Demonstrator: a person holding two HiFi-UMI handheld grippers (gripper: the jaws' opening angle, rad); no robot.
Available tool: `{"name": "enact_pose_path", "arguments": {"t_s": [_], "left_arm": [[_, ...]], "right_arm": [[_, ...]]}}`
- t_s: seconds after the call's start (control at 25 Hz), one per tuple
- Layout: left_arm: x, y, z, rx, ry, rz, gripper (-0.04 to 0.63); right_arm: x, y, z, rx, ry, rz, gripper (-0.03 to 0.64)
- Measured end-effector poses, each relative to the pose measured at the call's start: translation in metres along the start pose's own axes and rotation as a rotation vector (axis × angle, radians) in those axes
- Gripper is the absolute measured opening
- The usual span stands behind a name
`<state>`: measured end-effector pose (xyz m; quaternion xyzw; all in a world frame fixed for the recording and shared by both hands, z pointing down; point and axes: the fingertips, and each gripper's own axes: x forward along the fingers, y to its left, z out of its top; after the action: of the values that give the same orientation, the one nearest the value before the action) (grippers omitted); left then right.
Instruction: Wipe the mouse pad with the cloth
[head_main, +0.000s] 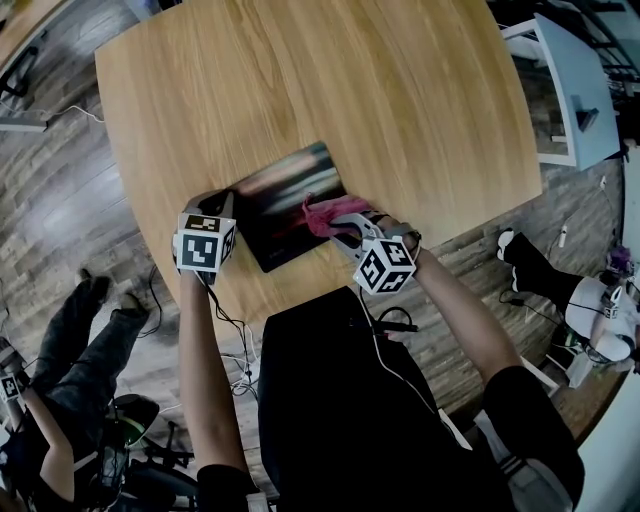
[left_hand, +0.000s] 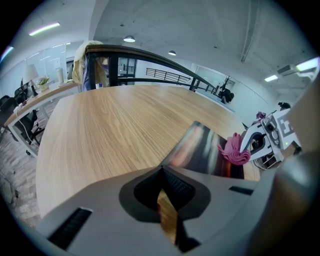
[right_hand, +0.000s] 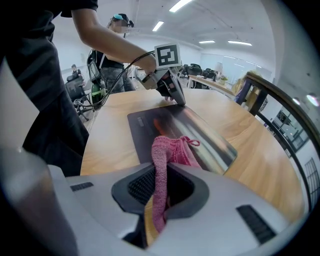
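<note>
Wiping step in hand, by judgement. Gripped pink cloth (right_hand: 172, 152) firmly in closed right gripper (right_hand: 159, 175), bunch touching mouse pad (head_main: 285, 205), lower centre of head view, on counter (head_main: 300, 80). Set left gripper (left_hand: 162, 180), closed and empty, at pad's left corner, seemingly to pin it. Needed next: dragging cloth across pad under light pressure.

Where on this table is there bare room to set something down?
Free: the wide bare wood of the table beyond the mouse pad, out to its far and side edges. Crowded: the near edge, where the left gripper sits at the pad's corner and the right gripper holds the pink cloth on it.
</note>
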<state>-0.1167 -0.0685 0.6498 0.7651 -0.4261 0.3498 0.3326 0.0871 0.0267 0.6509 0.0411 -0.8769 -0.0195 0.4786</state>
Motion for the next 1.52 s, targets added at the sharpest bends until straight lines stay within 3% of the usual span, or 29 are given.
{"name": "enact_pose_path", "arguments": {"t_s": [0.88, 1.08, 1.28, 1.52], "left_arm": [[0.0, 0.001, 0.001, -0.021, -0.02, 0.012, 0.023], [-0.002, 0.001, -0.001, -0.021, -0.064, 0.048, 0.023], [-0.004, 0.002, 0.007, -0.04, -0.114, 0.055, 0.023], [-0.042, -0.004, 0.022, -0.14, -0.24, 0.08, 0.023]], "right_arm": [[-0.015, 0.054, -0.023, 0.068, 0.037, 0.066, 0.055], [-0.022, 0.054, -0.021, 0.212, 0.026, 0.103, 0.054], [-0.042, 0.021, 0.002, 0.332, -0.08, 0.022, 0.055], [-0.081, -0.014, 0.044, 0.462, -0.235, -0.1, 0.055]]}}
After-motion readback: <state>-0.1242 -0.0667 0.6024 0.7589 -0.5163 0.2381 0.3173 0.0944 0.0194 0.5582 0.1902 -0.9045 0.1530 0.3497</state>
